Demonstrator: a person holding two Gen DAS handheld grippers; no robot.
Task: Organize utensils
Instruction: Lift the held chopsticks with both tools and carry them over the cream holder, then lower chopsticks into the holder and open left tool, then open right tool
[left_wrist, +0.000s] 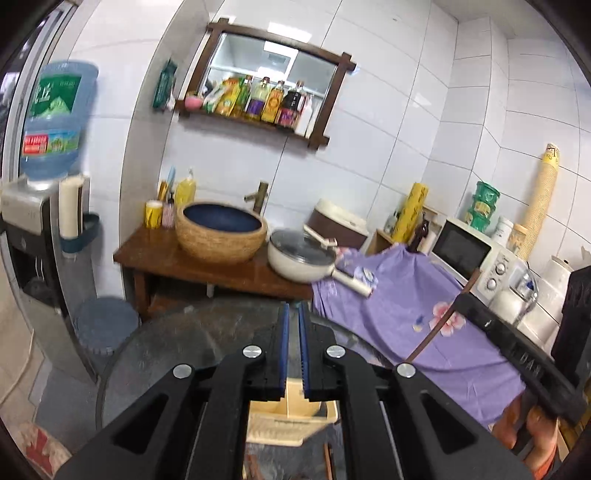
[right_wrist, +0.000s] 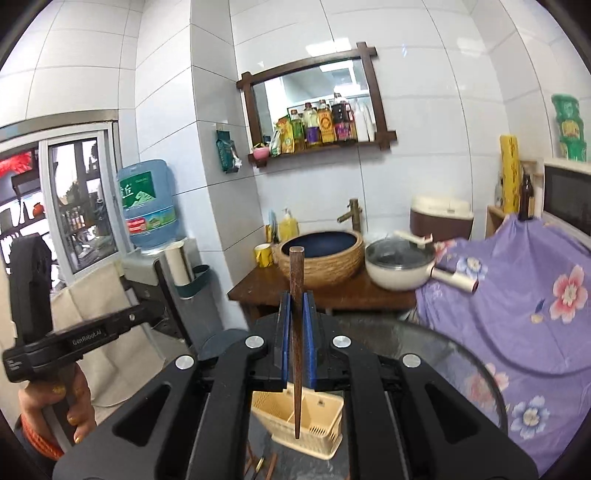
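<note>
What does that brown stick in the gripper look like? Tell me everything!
The chopstick is dark brown and looks like wood. It is long and thin, with a blunt, squared top end and a tapered tip. It stands nearly upright, clamped between the blue pads of the right gripper, which touch it on both sides. The top rises above the fingers; the tip hangs below them, over the beige plastic holder on the glass table. In the right wrist view, the tip does not seem to touch the holder.
</note>
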